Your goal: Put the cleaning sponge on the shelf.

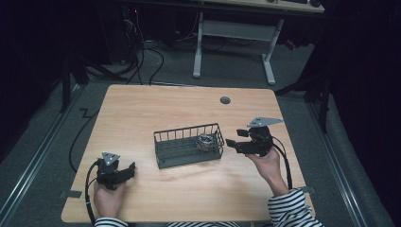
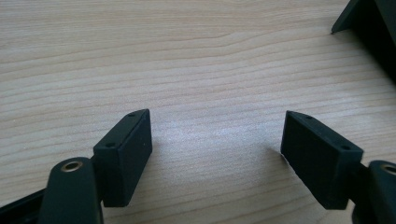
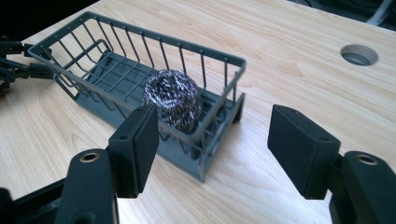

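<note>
Right gripper gapes beside basket; scourer, apparently steel, inside.

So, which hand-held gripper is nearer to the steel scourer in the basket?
The right. The right hand-held gripper is just beside the basket end holding the scourer; the left hand-held gripper is beyond the opposite end.

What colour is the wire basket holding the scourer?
Dark grey wire basket, with a silvery steel scourer at one end; clearest in the right gripper view.
</note>
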`<act>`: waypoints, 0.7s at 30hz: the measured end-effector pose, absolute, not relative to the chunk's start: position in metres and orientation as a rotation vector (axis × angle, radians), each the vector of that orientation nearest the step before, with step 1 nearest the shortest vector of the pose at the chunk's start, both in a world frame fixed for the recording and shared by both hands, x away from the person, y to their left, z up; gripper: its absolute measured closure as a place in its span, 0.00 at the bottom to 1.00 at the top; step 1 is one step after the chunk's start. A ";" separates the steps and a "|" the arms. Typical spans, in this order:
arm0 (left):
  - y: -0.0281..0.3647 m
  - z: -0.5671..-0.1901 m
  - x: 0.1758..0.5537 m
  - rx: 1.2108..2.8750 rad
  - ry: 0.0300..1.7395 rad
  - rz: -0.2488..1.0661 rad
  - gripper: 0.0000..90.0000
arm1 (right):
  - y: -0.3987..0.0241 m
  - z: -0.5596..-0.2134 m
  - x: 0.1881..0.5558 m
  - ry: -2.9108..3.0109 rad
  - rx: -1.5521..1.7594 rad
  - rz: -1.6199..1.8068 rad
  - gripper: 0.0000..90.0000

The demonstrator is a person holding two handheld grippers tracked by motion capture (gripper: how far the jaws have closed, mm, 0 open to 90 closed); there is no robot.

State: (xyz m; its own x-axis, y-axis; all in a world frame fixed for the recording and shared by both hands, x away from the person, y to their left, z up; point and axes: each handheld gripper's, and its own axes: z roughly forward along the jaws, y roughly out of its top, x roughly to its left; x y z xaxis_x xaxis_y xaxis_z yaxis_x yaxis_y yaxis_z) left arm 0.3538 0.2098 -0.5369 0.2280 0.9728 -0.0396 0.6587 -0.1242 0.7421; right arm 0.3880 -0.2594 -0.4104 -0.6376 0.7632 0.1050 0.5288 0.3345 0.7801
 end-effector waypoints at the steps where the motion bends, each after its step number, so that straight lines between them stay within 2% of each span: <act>1: 0.210 -0.537 0.354 1.860 1.501 0.623 0.28 | -0.262 -0.410 0.386 2.315 1.162 1.194 0.38; 8: 0.210 -0.537 0.354 1.861 1.500 0.623 0.28 | -0.278 -0.410 0.373 2.270 1.189 1.221 0.39; 21: 0.209 -0.537 0.354 1.867 1.498 0.628 0.28 | -0.310 -0.436 0.351 2.190 1.310 1.235 0.39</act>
